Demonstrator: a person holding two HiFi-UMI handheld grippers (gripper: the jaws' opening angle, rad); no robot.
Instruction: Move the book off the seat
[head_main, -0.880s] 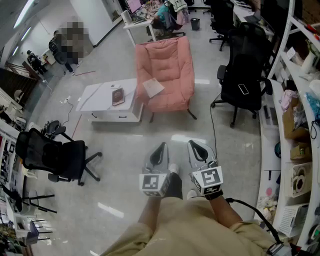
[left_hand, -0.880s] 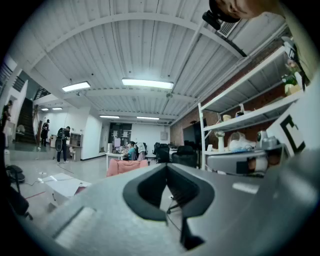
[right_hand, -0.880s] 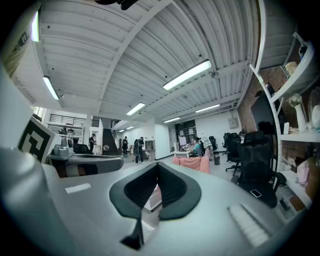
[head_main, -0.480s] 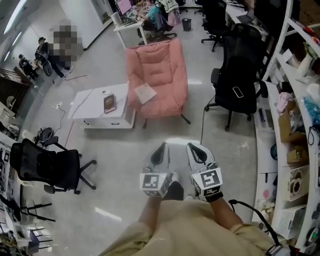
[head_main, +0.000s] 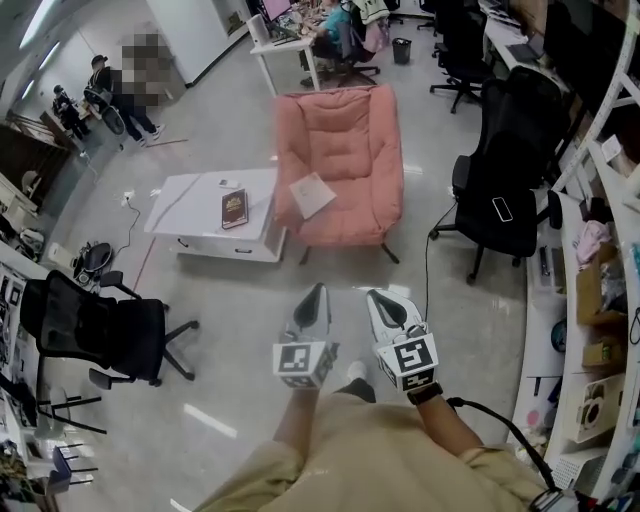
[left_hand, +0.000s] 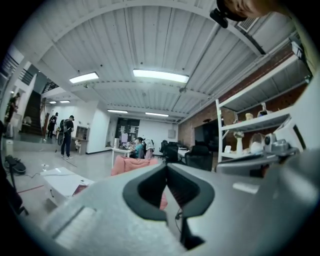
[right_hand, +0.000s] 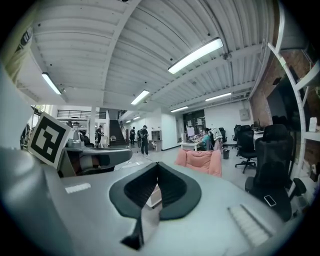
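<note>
We are crossing the grey polished floor (head_main: 230, 330) toward the pink padded armchair (head_main: 338, 150). In the head view it sits lower and nearer our tools than it did a moment ago, so the gap is closing, though the chair is not yet in reach. The low white desk (head_main: 195, 205) stands just beside the armchair's left side and looks like the handiest place to set something down. A black office chair (head_main: 505, 195) stands on the other side, clear of our path.

The left tool (head_main: 318, 292) and right tool (head_main: 373, 296) are held side by side in front of us, as before. Both are closed tight with nothing between the jaws, which each tool's own view confirms (left_hand: 166, 167) (right_hand: 157, 165). We judge they must open before any pickup.

The pale thin square book (head_main: 312, 193) lies flat and slightly askew on the seat cushion near its front left corner, unmoved. A small brown book (head_main: 234, 208) already lies on the desk. The task itself has not begun; only the approach has advanced.
</note>
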